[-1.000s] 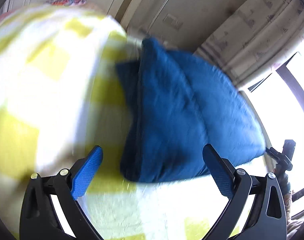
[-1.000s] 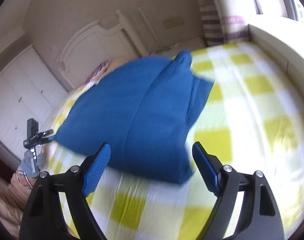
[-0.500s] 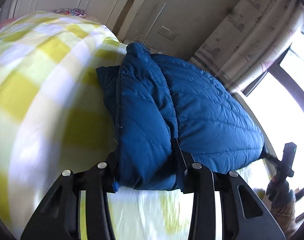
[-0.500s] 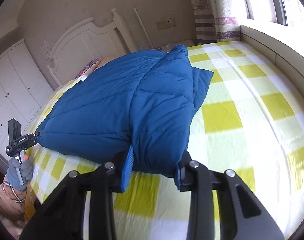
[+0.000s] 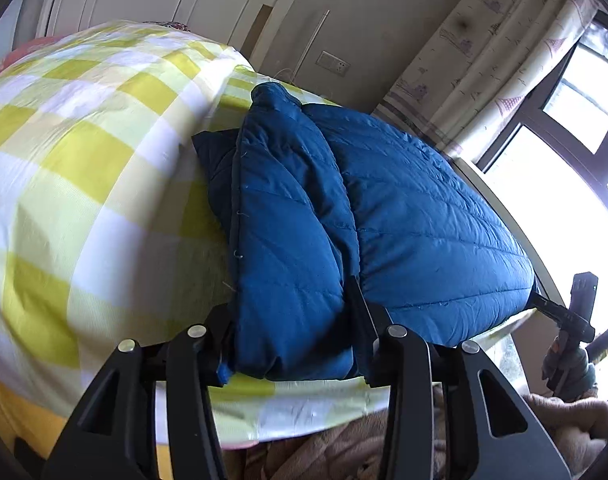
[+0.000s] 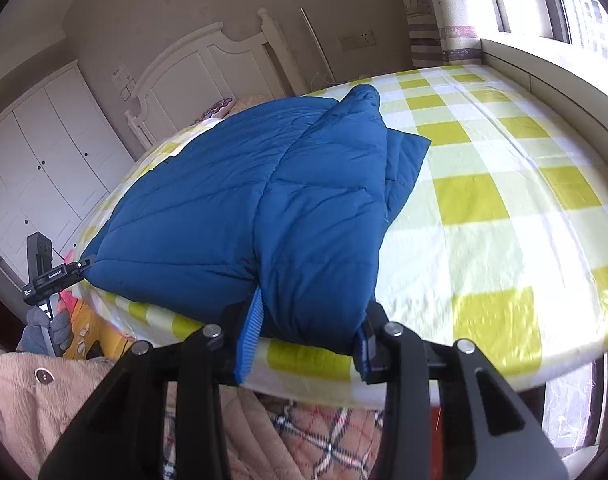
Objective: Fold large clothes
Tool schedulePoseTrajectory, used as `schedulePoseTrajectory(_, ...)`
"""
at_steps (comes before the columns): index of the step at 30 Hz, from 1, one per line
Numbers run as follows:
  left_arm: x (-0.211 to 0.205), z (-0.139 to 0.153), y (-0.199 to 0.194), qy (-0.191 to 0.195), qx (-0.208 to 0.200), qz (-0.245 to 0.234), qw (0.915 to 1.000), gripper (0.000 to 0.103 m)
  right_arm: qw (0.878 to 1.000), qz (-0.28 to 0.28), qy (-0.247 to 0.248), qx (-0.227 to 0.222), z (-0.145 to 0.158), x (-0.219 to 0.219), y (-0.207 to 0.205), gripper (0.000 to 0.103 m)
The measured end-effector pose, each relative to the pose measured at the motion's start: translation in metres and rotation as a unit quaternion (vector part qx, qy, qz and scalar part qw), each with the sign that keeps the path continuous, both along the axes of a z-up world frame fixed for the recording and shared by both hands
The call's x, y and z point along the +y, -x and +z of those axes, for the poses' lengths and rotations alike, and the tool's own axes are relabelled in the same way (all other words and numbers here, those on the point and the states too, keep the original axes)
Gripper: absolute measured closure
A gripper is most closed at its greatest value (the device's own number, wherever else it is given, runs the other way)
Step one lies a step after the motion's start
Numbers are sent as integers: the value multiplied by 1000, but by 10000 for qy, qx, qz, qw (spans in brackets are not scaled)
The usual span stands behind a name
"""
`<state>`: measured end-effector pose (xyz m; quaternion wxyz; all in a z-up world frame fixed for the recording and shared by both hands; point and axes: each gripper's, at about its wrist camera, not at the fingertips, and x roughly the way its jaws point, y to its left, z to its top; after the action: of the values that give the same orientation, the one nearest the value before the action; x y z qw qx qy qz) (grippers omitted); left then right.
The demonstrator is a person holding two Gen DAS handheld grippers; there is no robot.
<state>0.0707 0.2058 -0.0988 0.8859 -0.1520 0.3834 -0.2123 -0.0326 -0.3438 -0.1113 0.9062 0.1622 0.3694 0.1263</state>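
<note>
- My left gripper (image 5: 289, 336) is clamped on the near left corner of the blue quilted jacket (image 5: 384, 220); its jaws are easing apart a touch, yet the padded cloth is squeezed between them and bulges out above the pads.
- My right gripper (image 6: 308, 324) has the near right corner of the jacket (image 6: 263, 200) pinched the same way, its jaws likewise opening slightly while the fabric fills the gap from pad to pad.
- The jacket lies on the bed's yellow-and-white checked sheet (image 6: 504, 200), its near hem at the bed edge closest to me.
- Its long axis runs across the bed, from one gripper to the other, parallel to that near edge.
- The short axis points away from me toward the white headboard (image 6: 207, 68).
- On each side a folded-in section lies on top of the body, running lengthwise away from the clamped corner; a flatter layer sticks out underneath on the outer side.
- At the far end a small puffed tip (image 6: 364, 94) rises above the rest.
- From the right view I see the other gripper at the far left corner, held by a gloved hand (image 6: 43, 330).
</note>
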Motion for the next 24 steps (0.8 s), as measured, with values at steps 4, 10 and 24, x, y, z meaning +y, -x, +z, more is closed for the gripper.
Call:
schedulePoseTrajectory(4,21,12,20,-68,-107,314,9994,31,9992,-363,167,-20,18,-16,8,48)
schedulePoseTrajectory(10,20,102,53,-891,-1839,1351,9695,8,9770,-1322,789,-1478,108,7,13,15)
schedulePoseTrajectory(24,-187,38,-149,-2371,226,1,9712,4,9680,311,2476,275,19,180,-182,2)
